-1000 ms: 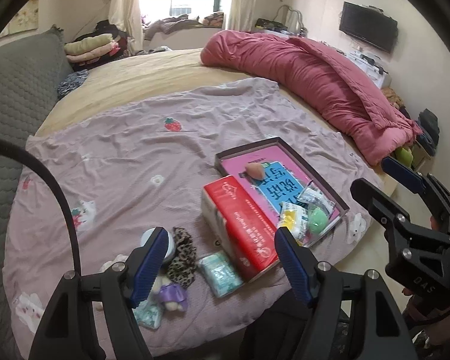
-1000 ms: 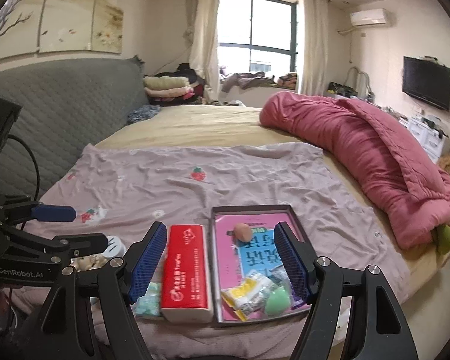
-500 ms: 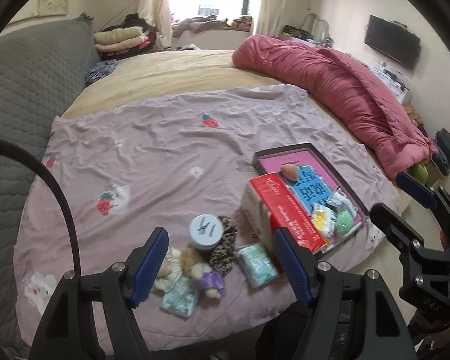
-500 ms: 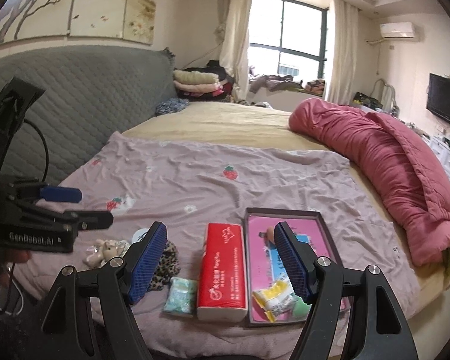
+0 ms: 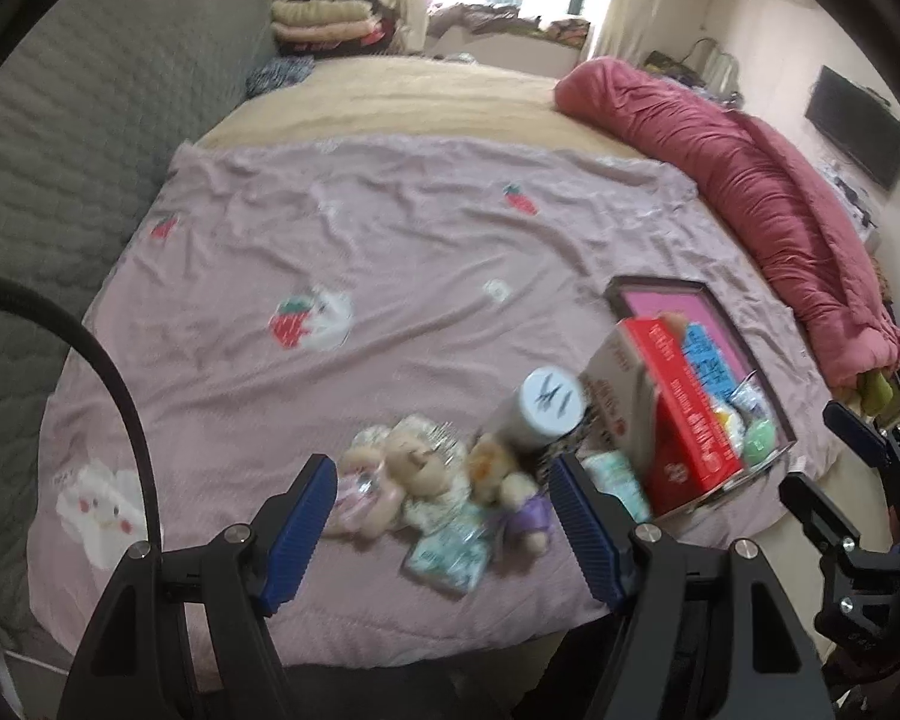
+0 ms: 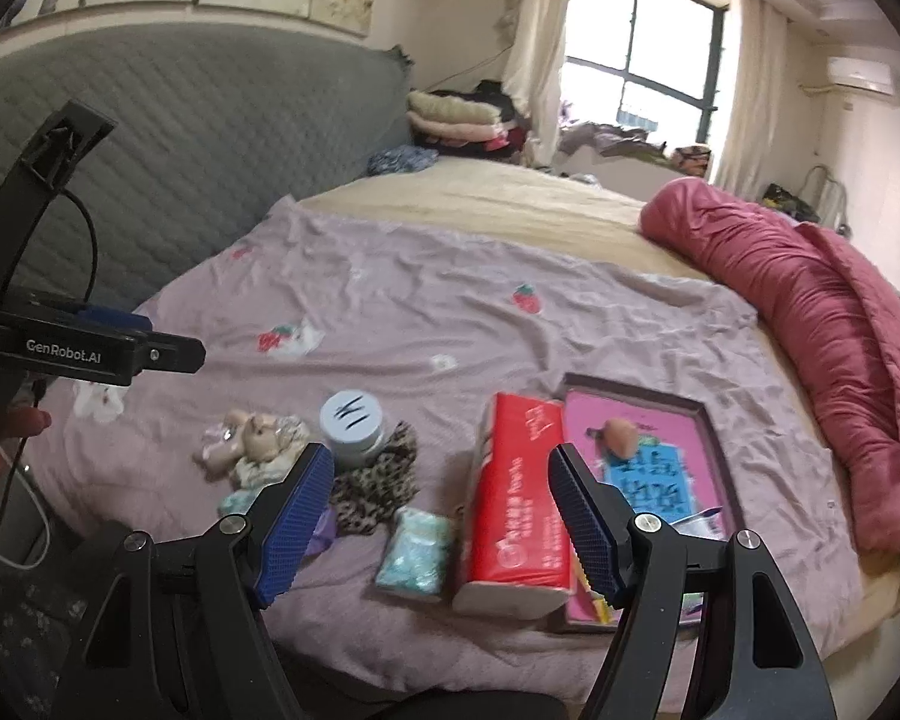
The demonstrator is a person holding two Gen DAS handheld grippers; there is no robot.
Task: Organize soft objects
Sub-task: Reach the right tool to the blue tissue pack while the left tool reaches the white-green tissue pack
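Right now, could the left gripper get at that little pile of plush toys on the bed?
Probably yes. The left gripper has its jaws open and empty, aimed down at the plush toys, with nothing between. The white jar stands close beside them and might get bumped.

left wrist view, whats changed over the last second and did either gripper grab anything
Both grippers swung left along the bed edge and dipped closer. The left gripper now frames the plush toys instead of the red tissue pack; the right gripper frames that pack instead of the tray. Nothing was taken or let go: both stay open and empty, and the items lie unmoved.
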